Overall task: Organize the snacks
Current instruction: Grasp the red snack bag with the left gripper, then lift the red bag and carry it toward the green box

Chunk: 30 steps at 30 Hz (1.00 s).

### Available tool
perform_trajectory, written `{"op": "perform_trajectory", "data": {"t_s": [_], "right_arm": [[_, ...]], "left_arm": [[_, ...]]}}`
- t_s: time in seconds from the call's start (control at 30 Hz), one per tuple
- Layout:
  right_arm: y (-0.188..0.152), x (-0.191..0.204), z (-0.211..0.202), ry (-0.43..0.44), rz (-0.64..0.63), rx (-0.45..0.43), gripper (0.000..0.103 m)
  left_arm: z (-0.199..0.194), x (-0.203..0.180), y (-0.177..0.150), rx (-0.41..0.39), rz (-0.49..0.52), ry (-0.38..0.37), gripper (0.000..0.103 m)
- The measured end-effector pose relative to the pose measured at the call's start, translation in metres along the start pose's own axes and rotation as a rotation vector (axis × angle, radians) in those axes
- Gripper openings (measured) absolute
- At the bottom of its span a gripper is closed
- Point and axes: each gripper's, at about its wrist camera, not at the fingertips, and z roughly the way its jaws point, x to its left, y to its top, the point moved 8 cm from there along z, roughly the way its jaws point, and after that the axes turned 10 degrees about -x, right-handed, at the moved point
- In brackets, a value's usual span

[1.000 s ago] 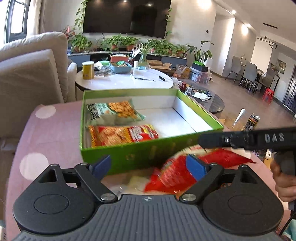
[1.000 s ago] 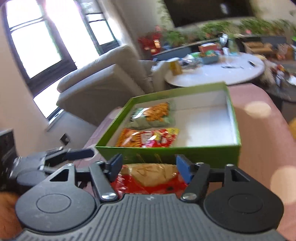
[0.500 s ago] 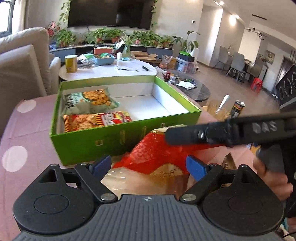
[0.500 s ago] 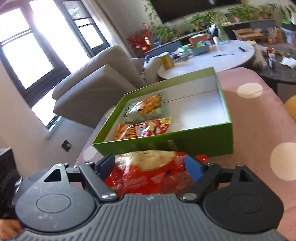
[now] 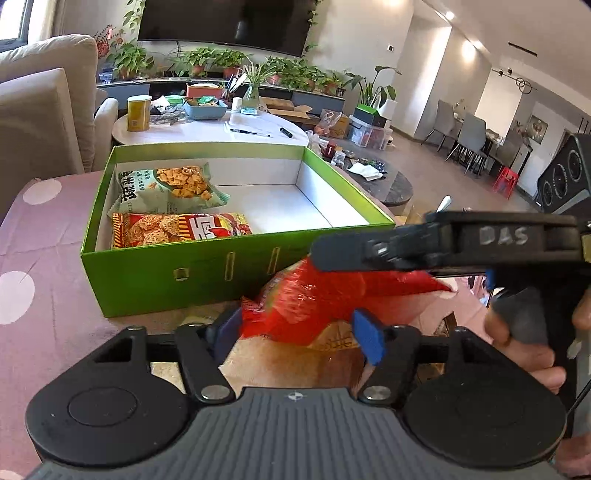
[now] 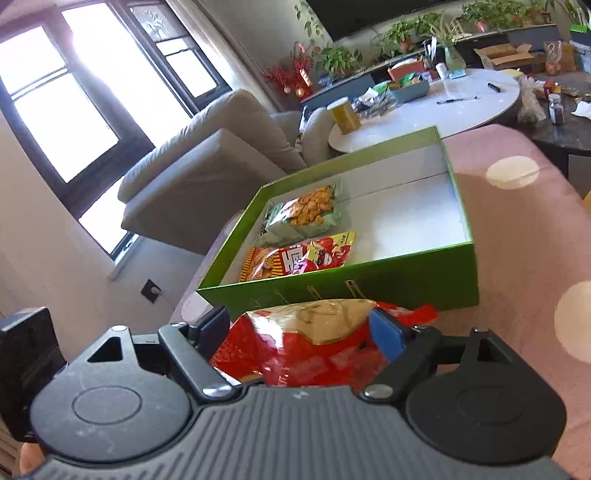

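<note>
Both grippers on the red bag, box just beyond.
Left gripper (image 5: pixel 297 328) jaws have just closed onto the red bag (image 5: pixel 332 299); right gripper (image 6: pixel 301 330) jaws clamp it too. Green box (image 5: pixel 207 273) at 12 o'clock holds two packets on the pink surface (image 5: pixel 44 258).

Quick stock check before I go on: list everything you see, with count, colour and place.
Box: 1, green outside, white inside, on the pink spotted cloth.
Snack bags in box: 2 at its left end; pale green one behind, red-and-orange one in front.
Red snack bag: 1, outside, against the box's front wall.
Round table: 1, white, behind the box, holding a yellow can and clutter.
Sofa: 1, beige, left.
Potted plants: a row, below the TV.
Left gripper: just closed on the red bag.
Right gripper: pads against the same bag.
</note>
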Motion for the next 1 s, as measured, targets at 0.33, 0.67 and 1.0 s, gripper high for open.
{"op": "perform_trajectory", "data": {"t_s": [0.33,0.67,1.0], "right_arm": [[-0.005,0.045,-0.028,0.115,-0.036,-0.003,0.078],[-0.029,0.042,-0.06,0.065,-0.122,0.001,0.077],[-0.052,0.018,-0.054,-0.012,-0.071,0.066,0.076]], "left_arm": [[-0.056,-0.036,0.016,-0.119,0.087,-0.115,0.056],[-0.082,-0.021,-0.007,-0.092,0.116,-0.013,0.063],[-0.064,0.013,0.024,-0.133,-0.007,0.122,0.072]]}}
